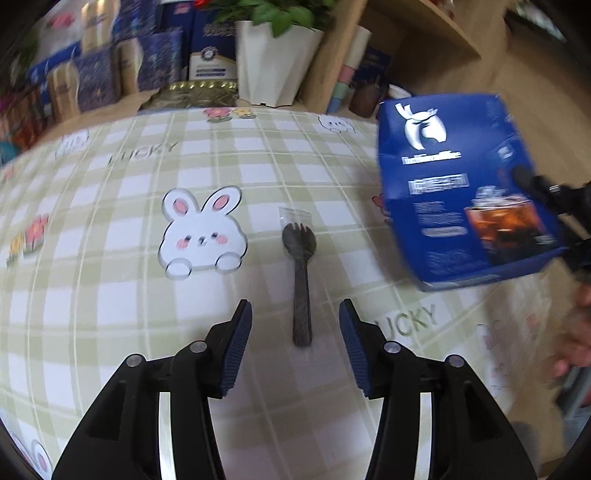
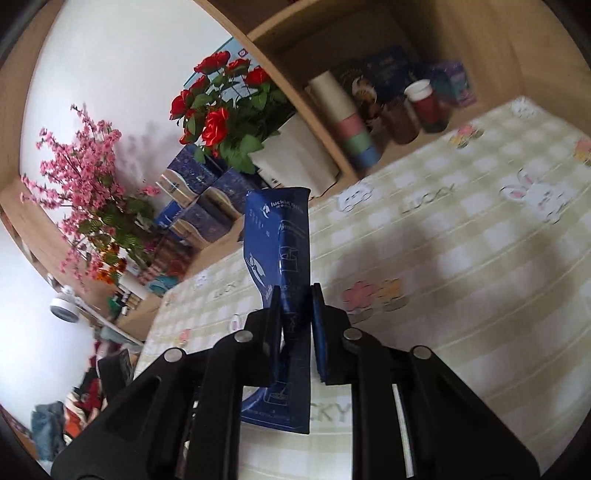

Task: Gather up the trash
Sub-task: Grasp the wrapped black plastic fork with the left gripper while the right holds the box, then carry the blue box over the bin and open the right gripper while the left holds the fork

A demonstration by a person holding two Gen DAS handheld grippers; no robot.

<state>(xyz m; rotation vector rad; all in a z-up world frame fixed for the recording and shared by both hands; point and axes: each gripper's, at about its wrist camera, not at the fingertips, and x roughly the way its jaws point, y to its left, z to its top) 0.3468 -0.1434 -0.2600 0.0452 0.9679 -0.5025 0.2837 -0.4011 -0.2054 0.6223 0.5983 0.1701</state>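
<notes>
Blue "luckin" box (image 2: 282, 236) (squeezed flat) in right gripper (image 2: 295, 291)

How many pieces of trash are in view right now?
2. A black plastic spork lies on the tablecloth ahead of the left tool; a blue carton is clamped in the right tool. Others may be hidden.

A checked tablecloth (image 1: 280, 162) with printed rabbits, flowers and the word LUCKY is seen covering the table. Behind it, a white pot (image 1: 275, 62) of green leaves and stacked blue boxes (image 1: 96, 77) are noted. Red roses (image 2: 221, 107) and pink blossom (image 2: 85, 162) are set against a white wall. On a wooden shelf (image 2: 406, 22), stacked cups (image 2: 347, 122) and a red cup (image 2: 426, 105) are recorded (details blurred).
</notes>
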